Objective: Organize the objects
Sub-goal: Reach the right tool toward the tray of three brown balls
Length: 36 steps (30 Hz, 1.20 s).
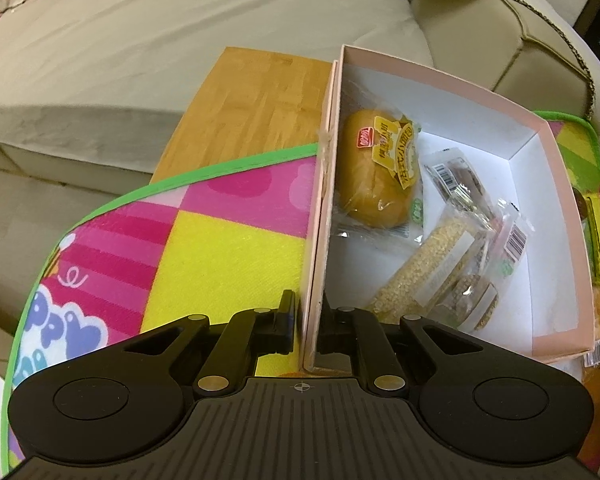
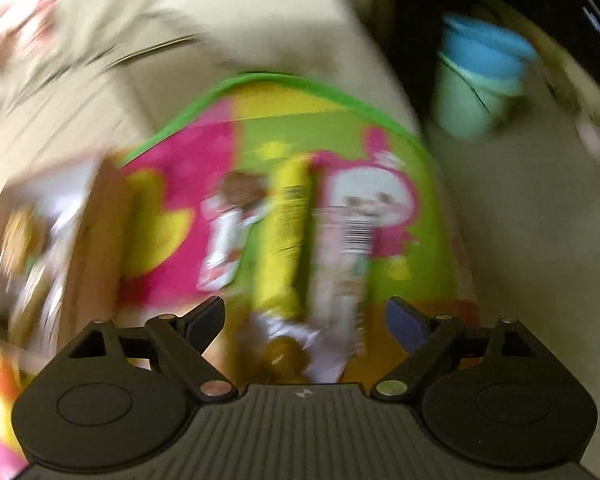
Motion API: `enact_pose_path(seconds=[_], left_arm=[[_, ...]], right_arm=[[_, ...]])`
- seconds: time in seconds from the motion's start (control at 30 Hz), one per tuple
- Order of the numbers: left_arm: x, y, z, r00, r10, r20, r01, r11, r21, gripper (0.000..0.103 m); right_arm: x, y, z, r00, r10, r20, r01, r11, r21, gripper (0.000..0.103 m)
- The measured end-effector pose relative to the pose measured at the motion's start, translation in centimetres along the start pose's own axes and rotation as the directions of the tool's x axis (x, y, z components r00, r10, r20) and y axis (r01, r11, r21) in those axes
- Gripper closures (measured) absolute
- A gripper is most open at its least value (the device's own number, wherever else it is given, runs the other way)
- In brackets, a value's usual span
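Note:
My left gripper (image 1: pixel 307 316) is shut on the near left wall of a pink cardboard box (image 1: pixel 452 88), one finger outside and one inside. The box holds a wrapped bun (image 1: pixel 376 172), a grain bar (image 1: pixel 416 272) and other clear snack packets (image 1: pixel 456 178). The right wrist view is motion-blurred. My right gripper (image 2: pixel 306 320) is open and empty above a yellow packet (image 2: pixel 286 232) and a white barcoded packet (image 2: pixel 348 248) lying on the colourful mat (image 2: pixel 424 248). A wrapped snack (image 2: pixel 282 354) lies just under the fingers.
The mat (image 1: pixel 220 256) covers a wooden board (image 1: pixel 252 108) that rests on a beige sofa (image 1: pixel 140 52). More packets (image 1: pixel 598 240) lie right of the box. A blue and pale green bucket (image 2: pixel 480 76) stands on the floor at the far right.

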State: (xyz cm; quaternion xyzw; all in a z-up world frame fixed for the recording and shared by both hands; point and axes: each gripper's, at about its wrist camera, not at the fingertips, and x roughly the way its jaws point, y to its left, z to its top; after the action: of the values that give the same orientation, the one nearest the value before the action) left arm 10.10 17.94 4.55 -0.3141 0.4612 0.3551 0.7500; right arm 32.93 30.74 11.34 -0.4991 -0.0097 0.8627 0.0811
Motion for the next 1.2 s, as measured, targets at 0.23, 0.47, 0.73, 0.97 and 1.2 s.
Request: enact_pose_path(seconds=[0.23,0.47,0.73,0.97,1.2], left_arm=[[0.3,-0.2,0.0,1.000,0.009,0.005,-0.009,1.000,-0.003,0.092],[0.4,-0.2,0.0,1.000,0.012,0.006,-0.012,1.000,-0.001,0.092],[0.2,-0.4,-0.1,1.000,0.018,0.003,-0.018,1.000,0.013,0.092],[0.1,-0.2,-0.3,1.000,0.009,0.011,-0.009,1.000,0.000,0.092],[0.0,-0.1,-0.3,1.000,-0.002,0.013,0.002,1.000,-0.003,0.092]], right_arm=[[4.5,-1.3,1.1,0.999,-0.022,-0.027,0.023,1.000,0.021,0.051],[2.7,1.5,-3.1,0.993,0.092,-0.072,-0.100,0.988,-0.121,0.064],[-0.7,5.0,-9.8,0.975,0.154,-0.160,-0.192,0.946,-0.262,0.053],[-3.2,6.4,-13.0,0.983,0.135,-0.121,-0.176,0.871,-0.459,0.019],[-1.5,7.1,-13.3,0.987,0.104,-0.121,-0.153,0.832,-0.534,0.018]])
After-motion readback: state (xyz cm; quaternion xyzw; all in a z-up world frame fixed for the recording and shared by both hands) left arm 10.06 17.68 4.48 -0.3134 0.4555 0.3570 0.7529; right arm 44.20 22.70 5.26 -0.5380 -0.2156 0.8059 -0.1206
